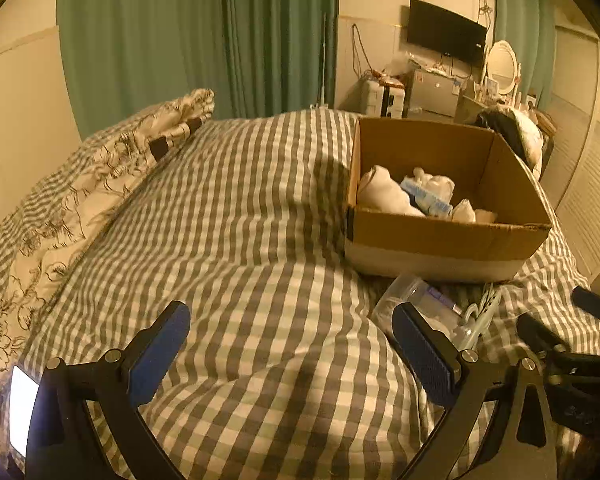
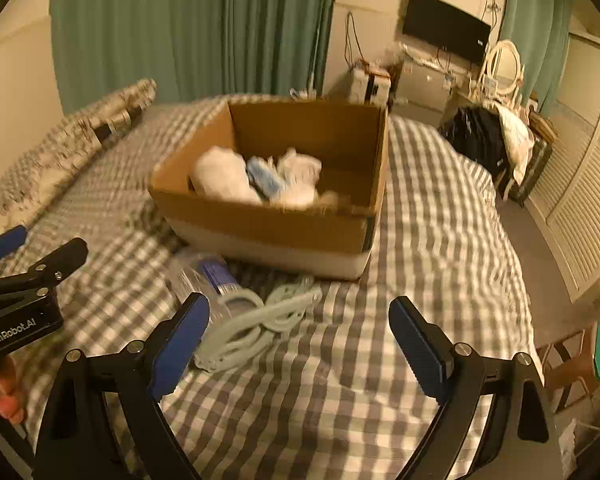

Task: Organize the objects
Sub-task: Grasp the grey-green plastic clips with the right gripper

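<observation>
A cardboard box (image 1: 448, 236) stands on the checked bed cover (image 1: 240, 220); it also shows in the right wrist view (image 2: 268, 224). It holds white bundles (image 1: 384, 192) and a blue pack (image 1: 426, 196). In front of the box lie a clear plastic bag with a purple label (image 2: 216, 276) and pale green hangers (image 2: 260, 320). My left gripper (image 1: 292, 336) is open and empty over the bare cover, left of the bag (image 1: 420, 300). My right gripper (image 2: 300, 328) is open and empty, with the hangers just beside its left finger.
A floral pillow (image 1: 100, 184) lies along the bed's left side. Green curtains (image 1: 196, 36) hang behind. A TV (image 1: 446, 30), mirror and cluttered dresser stand at the back right. Louvred doors (image 2: 588, 200) and floor lie right of the bed.
</observation>
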Demonstrator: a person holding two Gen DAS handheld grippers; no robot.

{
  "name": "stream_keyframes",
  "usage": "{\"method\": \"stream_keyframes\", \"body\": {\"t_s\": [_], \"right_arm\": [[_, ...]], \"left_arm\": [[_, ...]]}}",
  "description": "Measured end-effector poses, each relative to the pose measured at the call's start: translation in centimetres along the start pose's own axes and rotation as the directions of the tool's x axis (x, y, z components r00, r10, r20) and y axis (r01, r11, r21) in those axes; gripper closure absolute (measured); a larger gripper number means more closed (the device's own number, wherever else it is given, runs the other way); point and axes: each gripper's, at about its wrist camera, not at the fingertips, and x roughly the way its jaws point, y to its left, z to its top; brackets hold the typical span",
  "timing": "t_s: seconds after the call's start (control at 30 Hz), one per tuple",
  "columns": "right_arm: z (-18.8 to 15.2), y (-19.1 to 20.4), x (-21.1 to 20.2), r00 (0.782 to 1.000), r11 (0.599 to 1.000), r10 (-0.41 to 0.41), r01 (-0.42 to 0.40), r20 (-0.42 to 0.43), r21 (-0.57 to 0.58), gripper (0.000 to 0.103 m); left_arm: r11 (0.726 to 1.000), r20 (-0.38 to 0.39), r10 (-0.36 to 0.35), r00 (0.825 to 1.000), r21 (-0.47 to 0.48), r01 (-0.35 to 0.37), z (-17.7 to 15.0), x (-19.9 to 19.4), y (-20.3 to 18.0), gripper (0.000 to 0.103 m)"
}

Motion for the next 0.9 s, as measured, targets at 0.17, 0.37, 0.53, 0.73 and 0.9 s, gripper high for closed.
{"method": "stream_keyframes", "body": {"t_s": [0.17, 0.37, 0.53, 0.73, 0.9], "right_arm": [[-0.9, 1.1, 2.7, 0.998, 1.000, -0.021, 0.020, -0.067, -0.016, 0.011], [-1.0, 3.1, 4.4, 0.994, 0.998, -0.022, 0.015, -0.111, -0.059, 0.011], [-0.9, 4.3, 6.3, 0.986, 0.998, 0.021, -0.032, -0.164, -0.061, 0.011], [-1.8, 4.4, 6.2, 0.979, 0.996, -0.023, 0.005, -0.202, -0.089, 0.020], [-2.7, 2.2, 5.1, 0.972, 0.996, -0.074, 0.061, -0.221, -0.068, 0.046]], "left_arm": [[1.000, -0.024, 0.016, 1.000, -0.015, -0.017, -0.2, 0.7, 0.4, 0.000], [1.000, -0.041, 0.013, 0.999, -0.019, -0.014, -0.5, 1.2, 0.5, 0.000], [1.000, -0.057, 0.004, 0.998, -0.031, -0.006, -0.6, 1.5, 0.7, 0.000], [0.999, -0.060, -0.006, 0.998, -0.043, 0.003, -0.7, 1.4, 0.9, 0.000], [0.999, -0.065, -0.002, 0.998, -0.033, 0.000, -0.8, 1.4, 0.8, 0.000]]}}
